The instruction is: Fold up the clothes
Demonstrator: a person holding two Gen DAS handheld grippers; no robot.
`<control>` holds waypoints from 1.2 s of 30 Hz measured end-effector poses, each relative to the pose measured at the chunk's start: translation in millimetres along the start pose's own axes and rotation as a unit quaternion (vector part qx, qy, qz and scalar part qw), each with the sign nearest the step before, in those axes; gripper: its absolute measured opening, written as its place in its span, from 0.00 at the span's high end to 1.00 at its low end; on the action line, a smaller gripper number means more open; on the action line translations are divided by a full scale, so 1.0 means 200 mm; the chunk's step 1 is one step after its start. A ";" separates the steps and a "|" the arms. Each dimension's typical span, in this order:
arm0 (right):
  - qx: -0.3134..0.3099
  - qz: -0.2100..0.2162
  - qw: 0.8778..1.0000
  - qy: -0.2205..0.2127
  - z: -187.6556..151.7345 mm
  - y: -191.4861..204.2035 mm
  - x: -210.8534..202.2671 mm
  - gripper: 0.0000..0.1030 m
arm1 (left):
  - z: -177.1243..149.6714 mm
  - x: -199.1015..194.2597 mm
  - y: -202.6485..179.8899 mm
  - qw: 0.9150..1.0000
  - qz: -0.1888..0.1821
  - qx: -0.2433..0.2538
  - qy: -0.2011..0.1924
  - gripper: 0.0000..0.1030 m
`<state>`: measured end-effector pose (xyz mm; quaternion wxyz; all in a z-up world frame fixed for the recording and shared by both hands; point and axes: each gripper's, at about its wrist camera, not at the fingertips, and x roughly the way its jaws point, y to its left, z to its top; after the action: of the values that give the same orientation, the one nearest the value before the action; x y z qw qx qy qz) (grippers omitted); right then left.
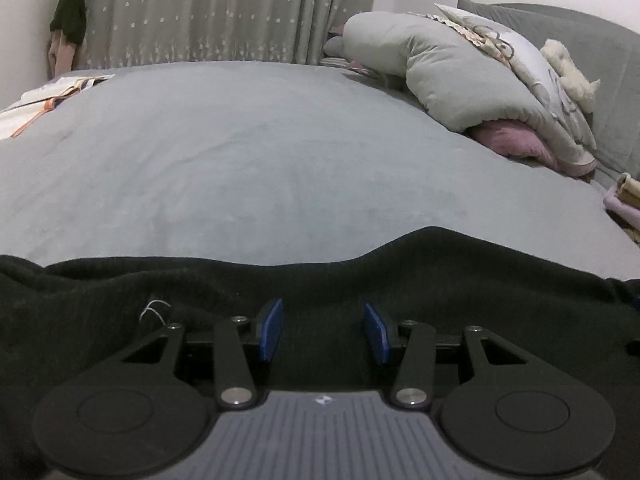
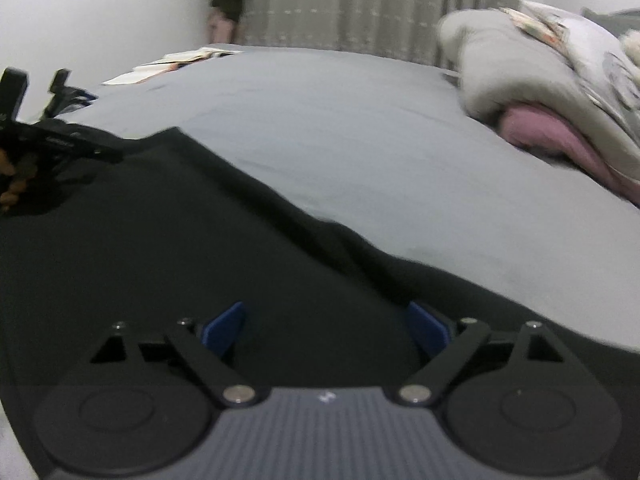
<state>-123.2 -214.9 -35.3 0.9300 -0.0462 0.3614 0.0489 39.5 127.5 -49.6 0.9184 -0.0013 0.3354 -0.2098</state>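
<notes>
Left wrist view looks across a wide bed [image 1: 248, 152] covered in a smooth grey-blue sheet, which fills most of the picture. Behind it hangs a grey curtain [image 1: 224, 8] dotted with small pale stars, with white wall on either side and a dark piece of clothing [image 1: 72, 0] hanging at the far left corner. A heap of bedding [image 1: 472, 80], grey over pink, is piled at the right side of the bed against a grey headboard [image 1: 580, 40]. Some pale cloth with orange stripes [image 1: 44, 100] lies at the far left edge of the bed.

A black garment [image 1: 320, 280] lies spread on the near edge of the bed. Its long axis runs left to right across the foreground, and its far edge makes a wavy line against the sheet. In the right wrist view its far edge [image 2: 280, 200] slants from upper left down to the right.

The left tongs [image 1: 324, 330] sit low over the garment with the blue pads apart and nothing between them. The right tongs [image 2: 326, 328] are spread wider, also over the black cloth.
</notes>
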 end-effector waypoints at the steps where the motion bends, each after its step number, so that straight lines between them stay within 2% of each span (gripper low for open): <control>1: 0.010 -0.006 1.000 0.003 -0.03 -0.05 -0.03 0.08 | 0.00 0.00 0.00 1.000 0.002 0.002 0.000 0.57; 5: 0.050 -0.040 0.998 0.017 -0.14 -0.22 -0.14 0.06 | 0.00 -0.02 -0.01 1.000 0.012 0.014 0.001 0.56; 8: 0.066 -0.063 0.996 0.025 -0.19 -0.30 -0.20 0.04 | 0.01 -0.02 -0.08 0.998 0.040 0.041 0.009 0.54; 12: 0.088 -0.083 0.992 0.021 -0.22 -0.32 -0.29 0.04 | 0.05 -0.05 -0.25 0.990 0.097 0.097 0.015 0.52; 14: 0.077 -0.096 0.992 0.007 -0.19 -0.28 -0.31 0.04 | 0.05 -0.07 -0.32 0.990 0.089 0.112 0.006 0.52; 16: 0.067 -0.103 0.992 -0.017 -0.15 -0.23 -0.32 0.05 | 0.05 -0.13 -0.44 0.990 0.059 0.125 -0.027 0.52; 17: 0.068 -0.106 0.992 -0.025 -0.13 -0.22 -0.32 0.08 | 0.05 -0.14 -0.46 0.990 0.056 0.125 -0.030 0.52; 18: 0.071 -0.108 0.991 -0.030 -0.11 -0.21 -0.32 0.11 | 0.04 -0.16 -0.55 0.989 0.028 0.134 -0.051 0.52; 19: 0.078 -0.111 0.990 -0.038 -0.09 -0.21 -0.31 0.14 | 0.04 -0.17 -0.59 0.988 0.015 0.140 -0.059 0.52; 20: 0.088 -0.112 0.989 -0.048 -0.06 -0.20 -0.29 0.25 | 0.03 -0.18 -0.62 0.987 0.003 0.146 -0.067 0.52; 21: 0.092 -0.111 0.988 -0.053 -0.04 -0.19 -0.26 0.43 | 0.01 -0.18 -0.68 0.984 -0.013 0.163 -0.077 0.52; 23: 0.093 -0.101 0.989 -0.060 0.01 -0.17 -0.21 0.60 | -0.02 -0.19 -0.77 0.977 -0.035 0.189 -0.091 0.52; 24: 0.091 -0.094 0.990 -0.061 0.02 -0.15 -0.18 0.64 | -0.04 -0.17 -0.79 0.975 -0.040 0.201 -0.083 0.52; 28: 0.062 -0.065 0.995 -0.045 0.08 -0.04 -0.05 0.68 | -0.12 -0.10 -0.89 0.965 -0.062 0.249 -0.050 0.51; 30: 0.042 -0.070 0.996 -0.038 0.11 0.00 0.01 0.68 | -0.16 -0.06 -0.94 0.959 -0.073 0.272 -0.034 0.48; 33: 0.044 -0.090 0.994 -0.034 0.15 -0.03 0.09 0.67 | -0.19 -0.04 -0.92 0.962 -0.071 0.262 -0.035 0.39; 34: 0.054 -0.092 0.994 -0.032 0.16 -0.06 0.11 0.65 | -0.17 -0.03 -0.89 0.967 -0.075 0.242 -0.028 0.35; 36: 0.075 -0.093 0.992 -0.029 0.17 -0.10 0.14 0.57 | -0.16 -0.03 -0.86 0.971 -0.084 0.221 -0.021 0.33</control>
<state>-77.3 -229.6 -27.4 0.9414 -0.0084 0.3311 -0.0633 -50.1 -22.7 -45.5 0.8818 0.1691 0.2596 -0.3555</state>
